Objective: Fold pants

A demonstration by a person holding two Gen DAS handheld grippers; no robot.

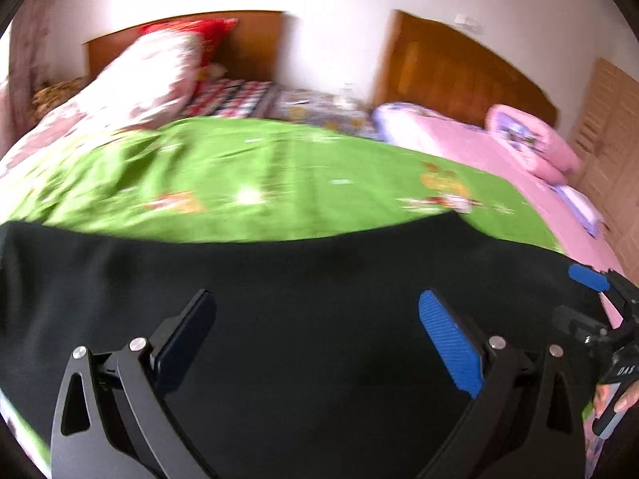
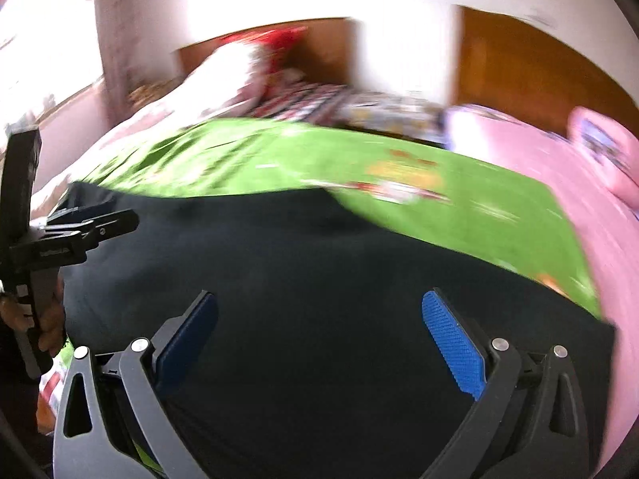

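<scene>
Black pants (image 1: pixel 279 287) lie spread flat on a green bed sheet (image 1: pixel 259 175); they also fill the lower right wrist view (image 2: pixel 319 263). My left gripper (image 1: pixel 315 315) is open and empty, just above the pants. My right gripper (image 2: pixel 319 315) is open and empty, above the pants near their right end. The right gripper also shows at the right edge of the left wrist view (image 1: pixel 599 291). The left gripper shows at the left edge of the right wrist view (image 2: pixel 92 227). Both views are motion-blurred.
The sheet covers a bed with a floral pillow (image 1: pixel 147 76) and a wooden headboard (image 1: pixel 247 40) at the back. A pink bed (image 1: pixel 499 147) with a rolled pink blanket (image 1: pixel 531 143) adjoins on the right. White wall behind.
</scene>
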